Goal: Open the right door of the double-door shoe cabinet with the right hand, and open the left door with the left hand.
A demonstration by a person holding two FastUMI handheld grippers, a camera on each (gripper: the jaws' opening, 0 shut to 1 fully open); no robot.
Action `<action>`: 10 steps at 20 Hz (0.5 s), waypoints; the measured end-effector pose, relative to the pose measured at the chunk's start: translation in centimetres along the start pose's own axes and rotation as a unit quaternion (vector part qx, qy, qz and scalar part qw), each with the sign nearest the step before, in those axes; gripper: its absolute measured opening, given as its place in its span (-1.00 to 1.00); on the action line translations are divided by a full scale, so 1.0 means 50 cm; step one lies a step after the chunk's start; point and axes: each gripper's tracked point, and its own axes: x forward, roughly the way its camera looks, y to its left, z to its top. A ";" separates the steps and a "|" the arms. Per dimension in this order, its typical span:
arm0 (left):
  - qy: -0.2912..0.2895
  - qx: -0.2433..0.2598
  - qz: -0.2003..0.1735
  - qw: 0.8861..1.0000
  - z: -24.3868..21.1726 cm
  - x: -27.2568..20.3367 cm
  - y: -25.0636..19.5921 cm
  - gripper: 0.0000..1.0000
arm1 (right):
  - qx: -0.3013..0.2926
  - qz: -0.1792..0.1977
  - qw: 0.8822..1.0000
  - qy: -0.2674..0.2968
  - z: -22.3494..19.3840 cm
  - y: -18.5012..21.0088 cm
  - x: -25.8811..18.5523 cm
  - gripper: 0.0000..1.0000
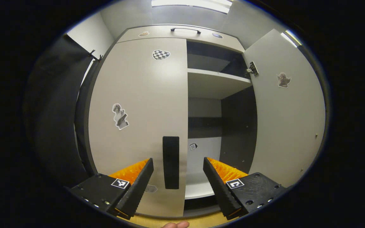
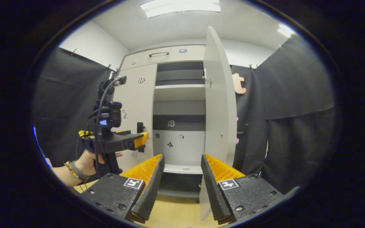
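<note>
left door shut, right door open

Smooth, matt laminate on the left door, with a soft sheen where the ceiling light falls; same pale finish on the right door and the drawer. Matt dark plastic for the door handle; slim dark metal, by the look, for the drawer handle. Shiny metal on the hinge. Flat printed paper stickers stuck on the door faces. Dark matt panels inside the cabinet, pale smooth shelf. Limp black cloth with soft folds on the wall. Light wood-grain floor, smooth. Rough, grainy black plastic on the right gripper body, ribbed pads
</note>
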 end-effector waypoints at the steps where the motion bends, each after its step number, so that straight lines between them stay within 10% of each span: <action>1: 0.009 0.001 0.001 1.000 -0.015 0.017 -0.003 0.90 | -0.002 -0.003 1.000 0.000 0.000 -0.004 0.000 0.46; 10: 0.029 0.000 0.030 0.999 -0.056 0.084 0.018 0.89 | 0.007 -0.015 1.000 0.013 -0.013 -0.010 0.005 0.46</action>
